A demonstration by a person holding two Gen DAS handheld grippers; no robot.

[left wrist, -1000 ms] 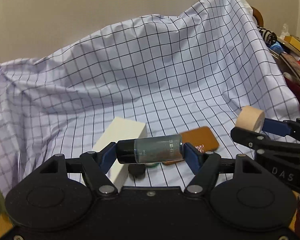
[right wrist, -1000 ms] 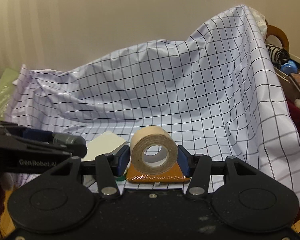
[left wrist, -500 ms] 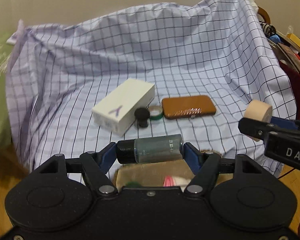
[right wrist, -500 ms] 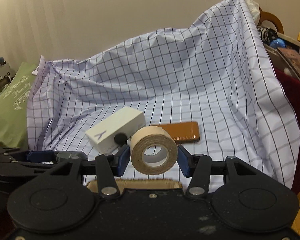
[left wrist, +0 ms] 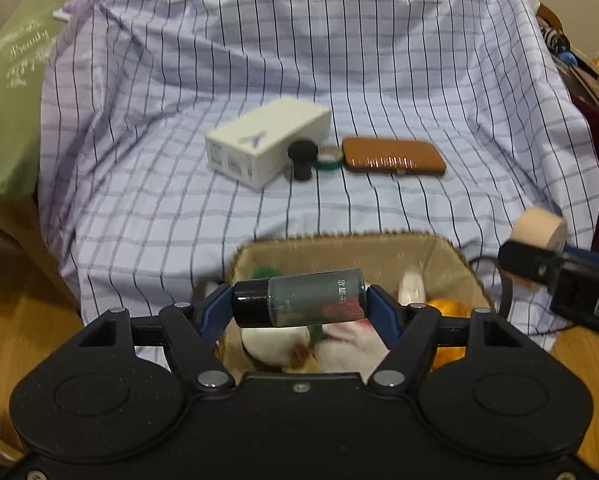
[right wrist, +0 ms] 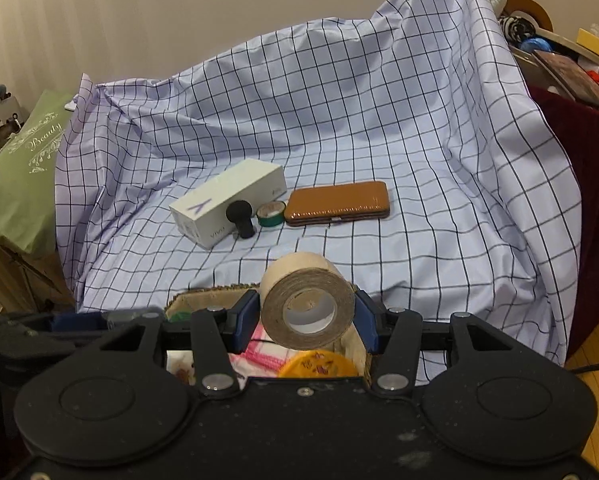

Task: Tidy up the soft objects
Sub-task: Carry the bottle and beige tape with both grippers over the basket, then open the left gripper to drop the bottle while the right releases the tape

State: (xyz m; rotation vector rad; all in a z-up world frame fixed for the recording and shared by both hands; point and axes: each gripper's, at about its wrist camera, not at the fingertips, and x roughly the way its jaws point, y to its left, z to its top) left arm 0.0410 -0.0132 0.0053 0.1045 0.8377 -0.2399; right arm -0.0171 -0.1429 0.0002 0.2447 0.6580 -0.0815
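A: Where are the held items positioned?

B: The bottle (left wrist: 299, 298) is clamped end to end in the left gripper (left wrist: 299, 312); the tape roll (right wrist: 307, 306) is pinched across its width in the right gripper (right wrist: 305, 322). Both are suspended over the basket (left wrist: 455, 256).

A: Why there?

B: Release into the basket is presumably intended; box (left wrist: 265, 140) and case (left wrist: 393, 157) are left on the checked cloth (left wrist: 419, 80).

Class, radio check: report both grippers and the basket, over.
Left gripper clamps bottle. Right gripper clamps tape roll. Both over basket. Nothing blocking.
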